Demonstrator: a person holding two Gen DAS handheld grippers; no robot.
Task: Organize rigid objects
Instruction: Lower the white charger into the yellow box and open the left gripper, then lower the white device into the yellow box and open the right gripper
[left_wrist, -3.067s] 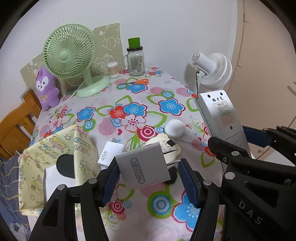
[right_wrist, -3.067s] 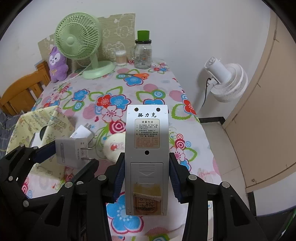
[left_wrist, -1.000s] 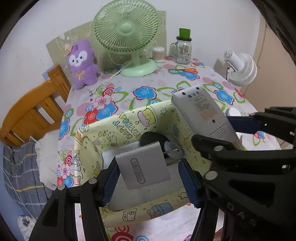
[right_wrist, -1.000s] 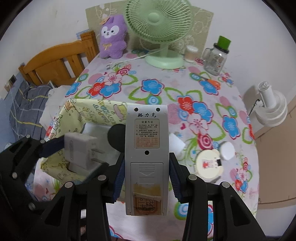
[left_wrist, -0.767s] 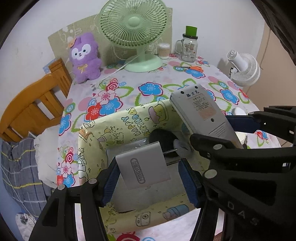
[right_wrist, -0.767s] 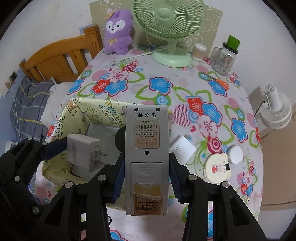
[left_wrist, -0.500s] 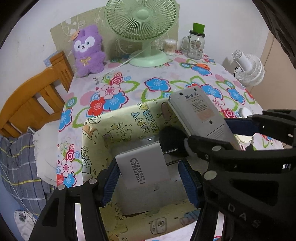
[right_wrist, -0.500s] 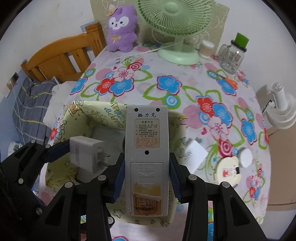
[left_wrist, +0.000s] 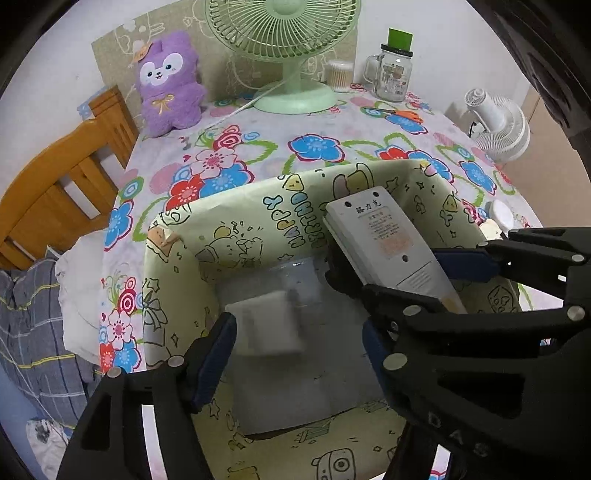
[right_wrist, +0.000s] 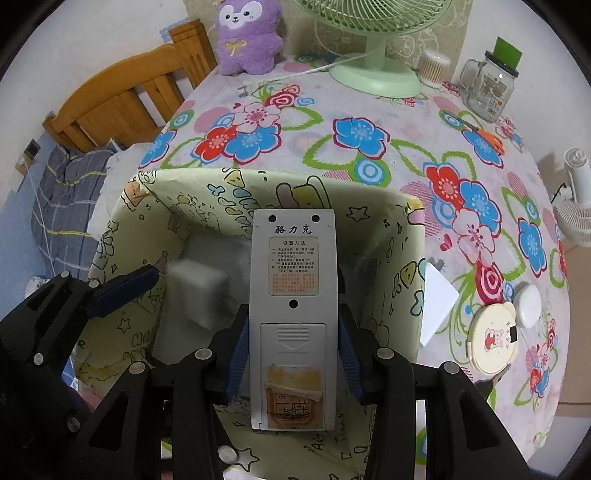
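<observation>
The charger (left_wrist: 264, 323) shows blurred inside the bin (left_wrist: 207, 229), between the jaws of the left gripper (left_wrist: 297, 347), which have just been opening and no longer press it; it looks released to drop onto the bin's floor; its axis cannot be read. The remote (right_wrist: 293, 295) is clenched low on its body by the right gripper (right_wrist: 291, 354), back face to the camera, long axis running along the fingers, top end pointing steeply down into the bin, likely so it slides in lengthwise beside the charger; the bin stands on the flowered bench (right_wrist: 369, 122); a white adapter (right_wrist: 437, 299) and round case (right_wrist: 493, 336) lie outside, probably next.
</observation>
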